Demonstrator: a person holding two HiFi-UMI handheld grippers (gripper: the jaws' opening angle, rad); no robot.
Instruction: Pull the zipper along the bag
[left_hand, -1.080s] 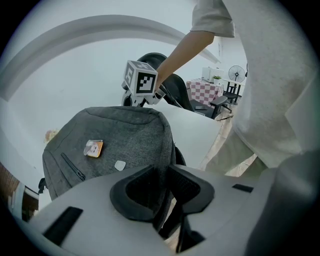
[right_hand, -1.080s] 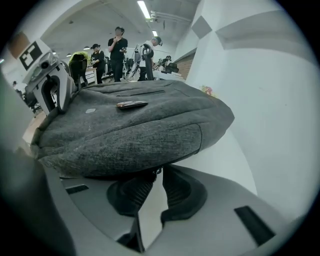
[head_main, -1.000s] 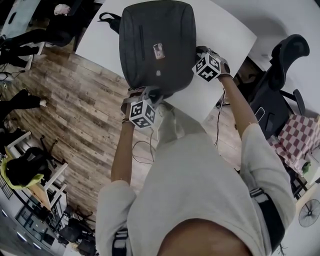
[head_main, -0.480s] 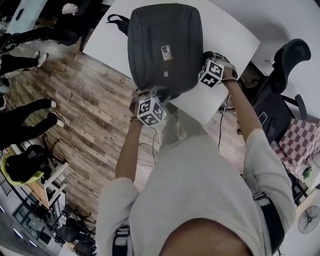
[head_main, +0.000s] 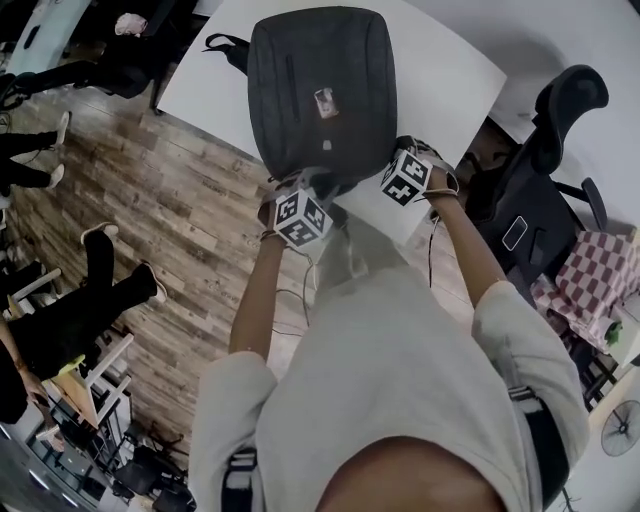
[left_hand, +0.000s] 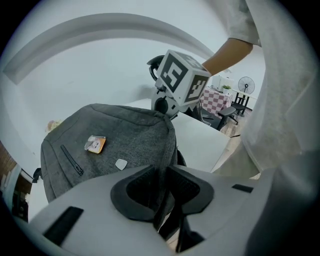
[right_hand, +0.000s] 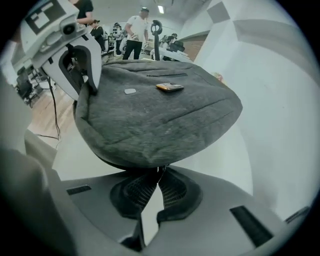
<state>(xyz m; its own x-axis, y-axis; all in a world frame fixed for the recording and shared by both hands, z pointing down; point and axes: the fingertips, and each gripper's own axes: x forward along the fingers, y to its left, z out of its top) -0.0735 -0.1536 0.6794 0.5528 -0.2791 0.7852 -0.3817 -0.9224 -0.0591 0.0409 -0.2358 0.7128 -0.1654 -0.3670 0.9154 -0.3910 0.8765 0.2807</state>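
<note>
A dark grey bag (head_main: 315, 85) lies on the white table (head_main: 440, 70), with a small orange tag (head_main: 323, 98) on its top face. My left gripper (head_main: 318, 186) is at the bag's near edge, shut on a fold of the bag's edge fabric (left_hand: 161, 150) that runs between its pads (left_hand: 186, 185). My right gripper (head_main: 392, 160) is at the bag's near right corner. In the right gripper view its jaws (right_hand: 159, 172) are shut on a small zipper pull under the bag's (right_hand: 155, 112) seam. The left gripper (right_hand: 75, 55) shows at that view's upper left.
A black office chair (head_main: 560, 130) stands right of the table, and a checked cloth (head_main: 590, 280) lies further right. The table's near edge (head_main: 400, 225) is just beside my hands. Wooden floor (head_main: 170, 220) and people's legs (head_main: 90, 290) are to the left.
My right gripper has slid along the bag's right side to its near corner, closer to the left gripper. The left gripper keeps its hold. People at the left have walked.
</note>
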